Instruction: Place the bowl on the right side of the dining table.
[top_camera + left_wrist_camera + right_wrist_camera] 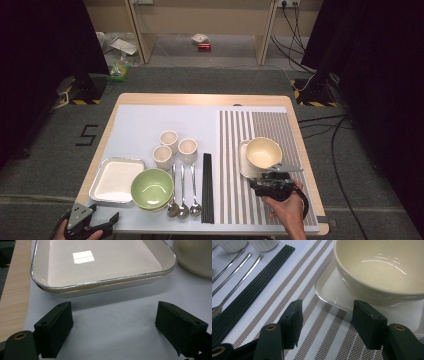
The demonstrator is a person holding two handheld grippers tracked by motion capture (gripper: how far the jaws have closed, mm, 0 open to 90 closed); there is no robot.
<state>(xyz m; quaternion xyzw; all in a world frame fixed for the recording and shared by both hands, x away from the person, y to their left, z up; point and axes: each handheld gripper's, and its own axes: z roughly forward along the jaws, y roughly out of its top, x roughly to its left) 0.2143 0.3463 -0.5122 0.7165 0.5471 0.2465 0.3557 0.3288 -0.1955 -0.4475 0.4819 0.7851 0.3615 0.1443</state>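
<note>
My right gripper [325, 323], jaws open and empty, sits just short of the cream bowl [263, 152] on its white plate [329, 290] straight ahead, while my left gripper [90, 220] hangs open near the tray [105, 282].

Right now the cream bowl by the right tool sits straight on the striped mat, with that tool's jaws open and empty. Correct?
Not quite. The cream bowl sits on a white plate, which lies on the striped mat; the right gripper view shows it. The right tool does have its jaws open and empty.
</note>
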